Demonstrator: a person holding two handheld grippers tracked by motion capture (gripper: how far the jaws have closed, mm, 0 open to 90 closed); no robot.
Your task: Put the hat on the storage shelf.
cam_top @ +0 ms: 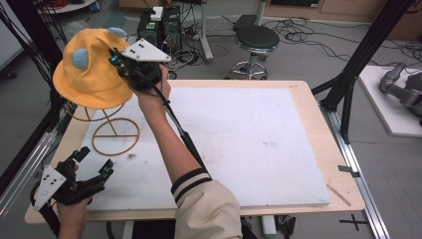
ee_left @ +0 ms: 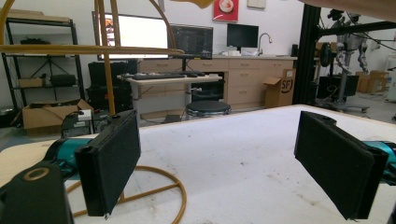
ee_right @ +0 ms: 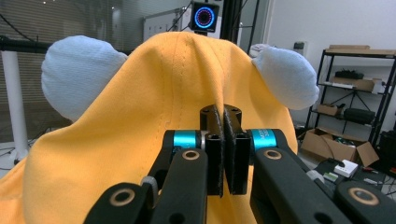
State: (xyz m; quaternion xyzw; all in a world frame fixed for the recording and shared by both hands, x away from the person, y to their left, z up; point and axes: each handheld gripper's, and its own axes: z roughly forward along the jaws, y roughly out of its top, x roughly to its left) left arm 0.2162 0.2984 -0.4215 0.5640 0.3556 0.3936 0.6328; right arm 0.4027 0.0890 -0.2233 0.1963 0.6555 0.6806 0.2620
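A yellow bucket hat (cam_top: 88, 74) with two pale blue ears hangs over the gold wire hat stand (cam_top: 113, 134) at the table's back left. My right gripper (cam_top: 119, 64) is shut on a fold of the hat's crown; in the right gripper view the jaws pinch the yellow hat fabric (ee_right: 154, 107) between the two ears, right gripper (ee_right: 223, 116). My left gripper (cam_top: 93, 160) rests open near the front left corner of the table, left gripper (ee_left: 217, 163), with nothing between its pads. The stand's ring base (ee_left: 175, 186) lies just ahead of it.
A white board (cam_top: 239, 144) covers most of the wooden table (cam_top: 308, 99). A black stool (cam_top: 256, 42) and computer towers stand behind the table. Black frame posts rise at the left and right sides. A grey robot arm (cam_top: 403, 87) lies on the floor at right.
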